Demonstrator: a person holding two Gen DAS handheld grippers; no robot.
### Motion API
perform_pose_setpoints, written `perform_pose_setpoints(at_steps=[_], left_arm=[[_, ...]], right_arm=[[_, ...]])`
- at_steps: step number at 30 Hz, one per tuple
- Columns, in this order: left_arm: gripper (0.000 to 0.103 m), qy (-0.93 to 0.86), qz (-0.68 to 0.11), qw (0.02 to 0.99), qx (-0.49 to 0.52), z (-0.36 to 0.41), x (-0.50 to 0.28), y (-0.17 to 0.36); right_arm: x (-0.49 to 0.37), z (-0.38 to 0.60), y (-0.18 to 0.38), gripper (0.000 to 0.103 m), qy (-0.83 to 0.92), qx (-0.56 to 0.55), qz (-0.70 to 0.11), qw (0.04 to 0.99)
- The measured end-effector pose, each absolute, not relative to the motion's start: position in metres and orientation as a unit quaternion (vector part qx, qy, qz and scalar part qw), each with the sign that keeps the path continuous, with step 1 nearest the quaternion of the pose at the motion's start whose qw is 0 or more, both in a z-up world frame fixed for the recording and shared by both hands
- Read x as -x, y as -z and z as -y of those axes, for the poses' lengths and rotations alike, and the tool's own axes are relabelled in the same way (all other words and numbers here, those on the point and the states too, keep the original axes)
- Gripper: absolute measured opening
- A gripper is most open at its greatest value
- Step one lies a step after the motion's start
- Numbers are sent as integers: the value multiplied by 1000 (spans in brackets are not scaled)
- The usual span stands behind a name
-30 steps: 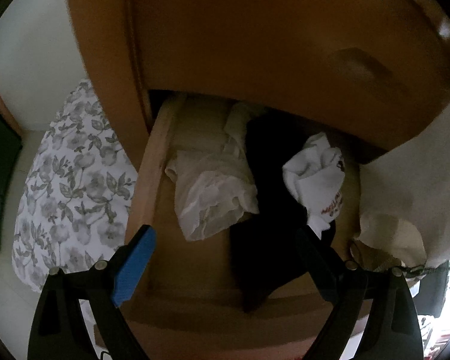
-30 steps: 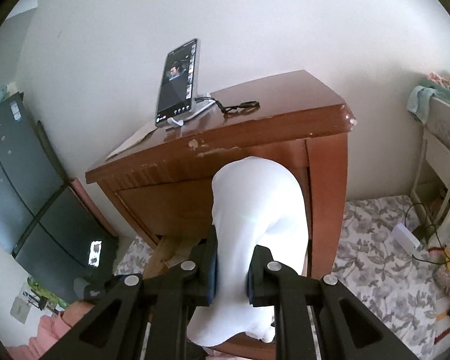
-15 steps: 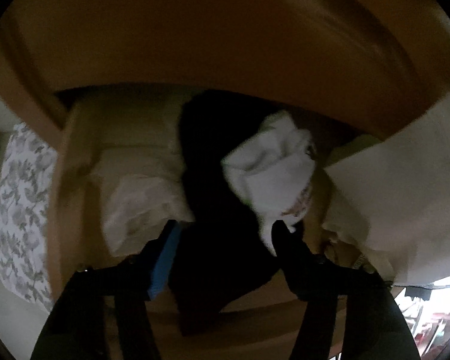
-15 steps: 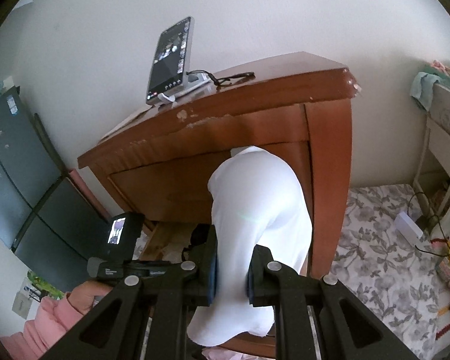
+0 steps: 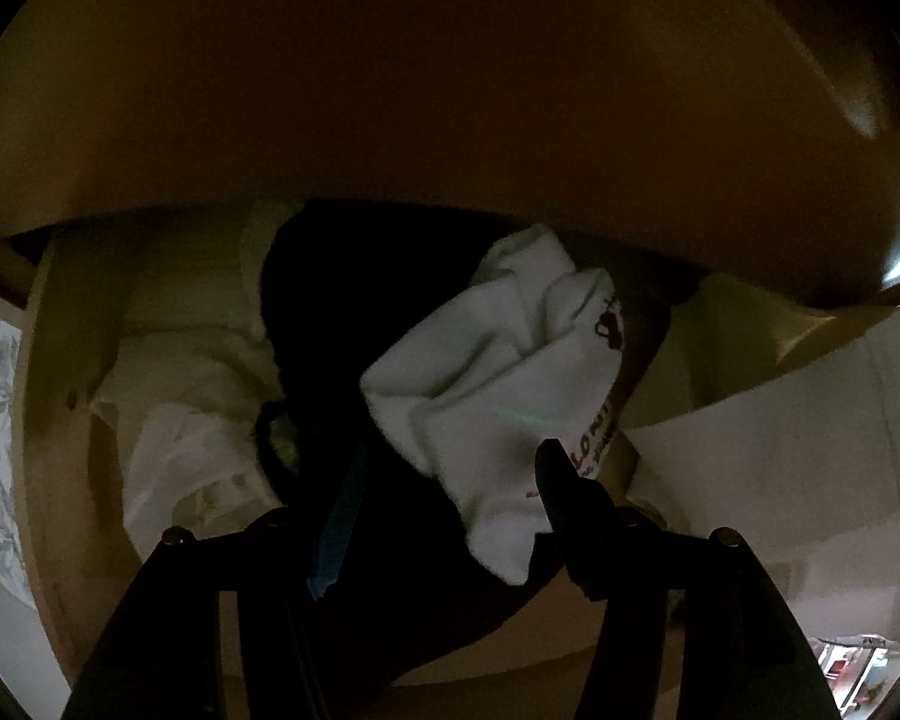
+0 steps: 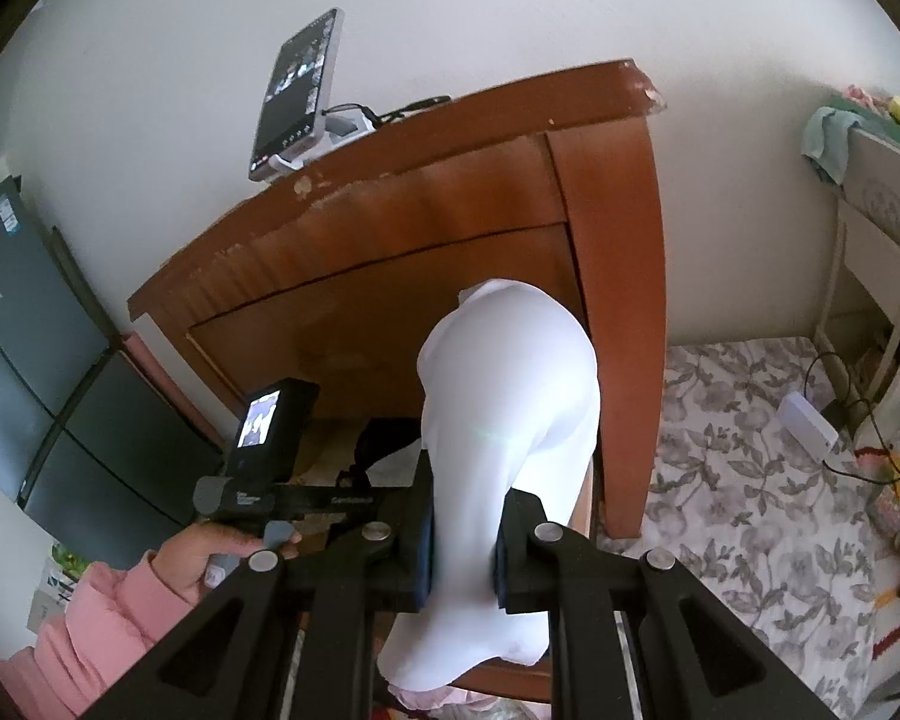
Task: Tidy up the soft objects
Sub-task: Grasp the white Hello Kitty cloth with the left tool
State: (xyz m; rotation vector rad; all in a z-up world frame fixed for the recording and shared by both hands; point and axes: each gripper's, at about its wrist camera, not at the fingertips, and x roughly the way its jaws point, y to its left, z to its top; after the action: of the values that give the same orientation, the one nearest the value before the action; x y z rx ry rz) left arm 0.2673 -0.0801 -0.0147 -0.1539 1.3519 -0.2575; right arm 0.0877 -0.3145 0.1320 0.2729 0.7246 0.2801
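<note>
In the left wrist view an open wooden drawer [image 5: 60,360] holds a black garment [image 5: 360,312], a white sock with red print [image 5: 510,372] and a crumpled white cloth [image 5: 180,450]. My left gripper [image 5: 450,492] reaches down into the drawer. Its jaws have narrowed around the sock's lower end and some black cloth, and the right fingertip [image 5: 552,474] presses on the sock. In the right wrist view my right gripper [image 6: 462,546] is shut on a long white cloth [image 6: 504,408] that arches up and hangs in front of the cabinet [image 6: 450,210].
A phone on a stand [image 6: 297,96] sits on the cabinet top. A hand in a pink sleeve [image 6: 204,552] holds the left gripper's handle at the drawer. A dark fridge [image 6: 30,330] stands left, a floral mat [image 6: 750,480] and a white shelf [image 6: 870,240] right.
My left gripper went deeper into the drawer and its jaws narrowed from wide apart onto the sock and black cloth. My right gripper sank a little, still holding the white cloth.
</note>
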Motion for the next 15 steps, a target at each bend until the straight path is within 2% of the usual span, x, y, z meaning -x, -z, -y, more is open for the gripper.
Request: perform_pose_setpoints(at_steps=[7,10,15], left_arm=[[54,112,-620,776,32,101,-269,18],[44,113,-621,775,21,106,-268,18],[14,129,-606,784,24,112,-265,7]], right_arm=[[-90,315,-126,15,-138,-134,-359,913],[-91,315,-124,15,-139,-136,-362,911],[-92,314,-121,15,-141,-137,-366,910]])
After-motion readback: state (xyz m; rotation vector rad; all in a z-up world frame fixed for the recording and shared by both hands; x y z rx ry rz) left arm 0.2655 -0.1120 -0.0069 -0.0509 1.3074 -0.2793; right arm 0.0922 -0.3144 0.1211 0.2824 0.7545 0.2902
